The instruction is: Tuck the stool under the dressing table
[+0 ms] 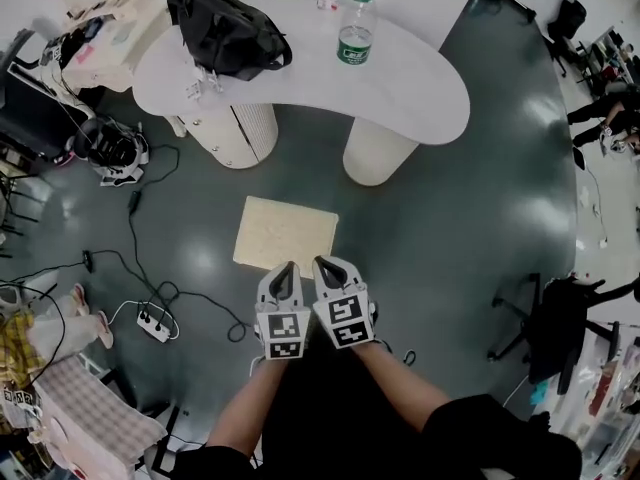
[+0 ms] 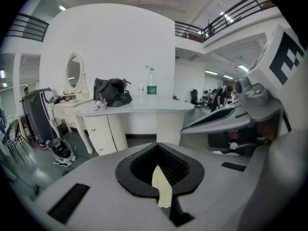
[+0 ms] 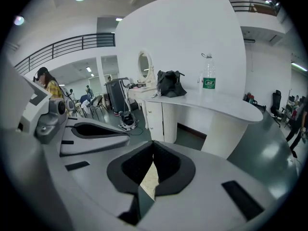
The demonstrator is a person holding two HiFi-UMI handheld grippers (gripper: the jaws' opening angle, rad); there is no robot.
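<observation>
Stool [image 1: 286, 233] not tucked yet: it stands on open floor short of the dressing table [image 1: 410, 108], roughly facing the gap between its two pedestals. Left gripper [image 1: 289, 268] and right gripper [image 1: 322, 265] sit side by side at its near edge, both pressed together and empty; contact unclear. Whole push is left.

Open lab hall: mezzanine railing [image 3: 82, 41], power strip [image 1: 153, 325], office chair [image 1: 558, 318]
</observation>
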